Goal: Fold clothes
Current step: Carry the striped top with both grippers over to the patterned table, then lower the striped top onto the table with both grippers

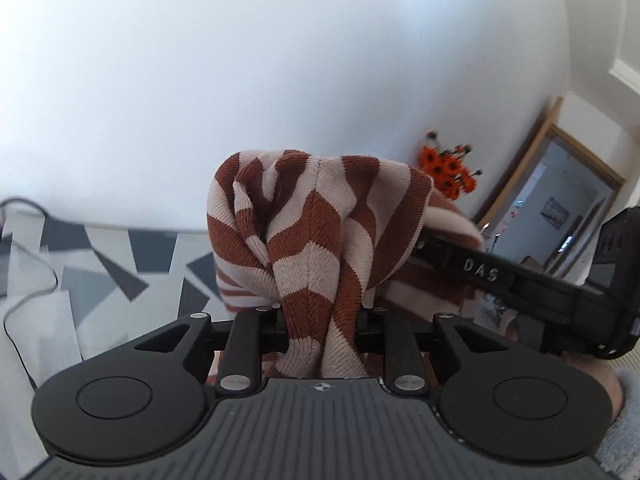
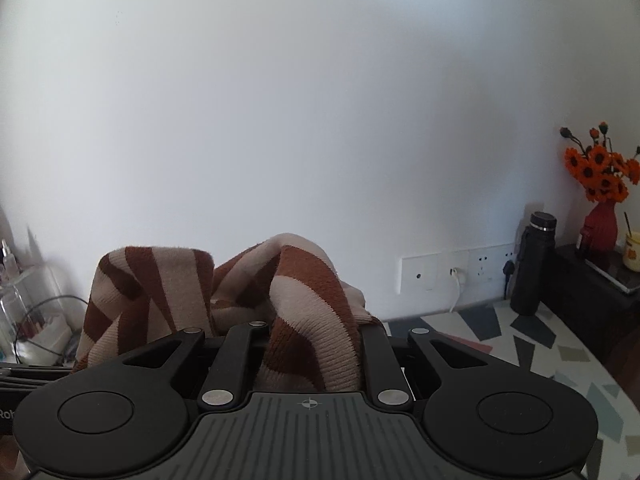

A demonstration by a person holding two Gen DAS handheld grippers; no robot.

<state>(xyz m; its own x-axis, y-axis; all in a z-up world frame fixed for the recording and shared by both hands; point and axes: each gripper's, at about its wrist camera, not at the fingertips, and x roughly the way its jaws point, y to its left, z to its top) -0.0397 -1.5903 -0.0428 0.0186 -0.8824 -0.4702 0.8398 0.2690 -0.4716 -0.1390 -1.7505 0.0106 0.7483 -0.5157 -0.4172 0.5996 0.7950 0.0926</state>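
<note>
A knitted garment with rust-brown and cream stripes [image 1: 316, 220] bunches up between the jaws of my left gripper [image 1: 320, 320], which is shut on it; the fabric hides the fingertips. In the left wrist view the other black gripper's body [image 1: 520, 280] reaches in from the right, into the same cloth. In the right wrist view the striped garment [image 2: 304, 292] is heaped over my right gripper [image 2: 312, 344], shut on a fold of it. Both grippers hold the cloth up above the patterned table [image 2: 532, 344].
A grey, black and white patterned cloth [image 1: 120, 264] covers the table against a white wall. At the right stand a black bottle [image 2: 534, 264], a red vase of orange flowers [image 2: 600, 208] on a dark box [image 2: 588, 292], and wall sockets [image 2: 456, 268]. Cables and clear containers [image 2: 24, 312] lie left.
</note>
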